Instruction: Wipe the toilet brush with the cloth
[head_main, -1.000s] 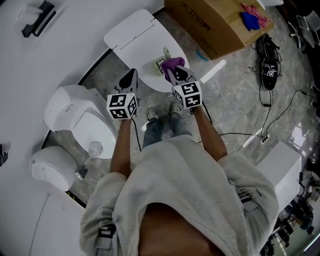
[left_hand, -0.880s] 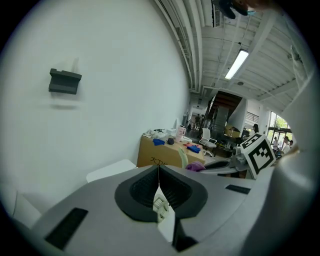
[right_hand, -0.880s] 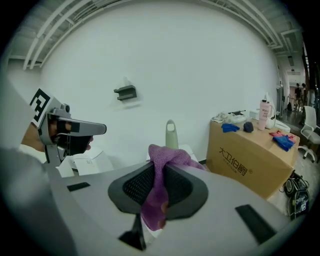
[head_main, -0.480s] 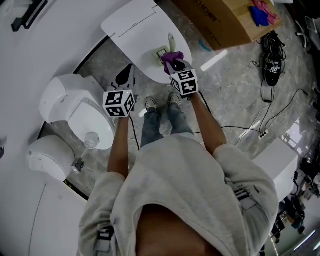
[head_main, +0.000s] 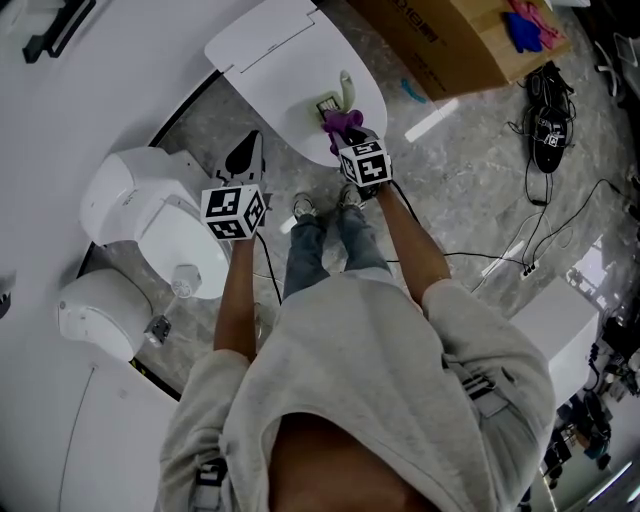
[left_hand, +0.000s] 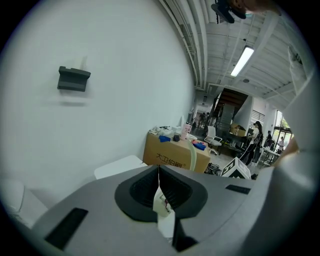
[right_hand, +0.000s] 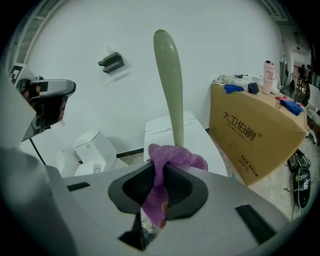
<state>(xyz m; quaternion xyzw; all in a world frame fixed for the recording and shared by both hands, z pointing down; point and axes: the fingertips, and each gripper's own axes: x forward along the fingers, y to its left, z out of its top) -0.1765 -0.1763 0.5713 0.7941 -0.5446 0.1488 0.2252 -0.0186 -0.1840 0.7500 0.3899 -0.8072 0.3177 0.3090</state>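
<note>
Two grippers hang over the white surface (head_main: 270, 60). The right gripper (right_hand: 159, 187) has its jaws pinching the purple cloth (right_hand: 175, 156), bunched right at the upright, pale green handle of the toilet brush (right_hand: 169, 75); contact cannot be told. The left gripper (left_hand: 159, 186) is off to the side, jaws pressed together on nothing. The handle looks stiff, smooth and light, so it would likely tip under a sideways rub. The soft cloth should wrap it, with the left gripper steadying it near the top.
</note>
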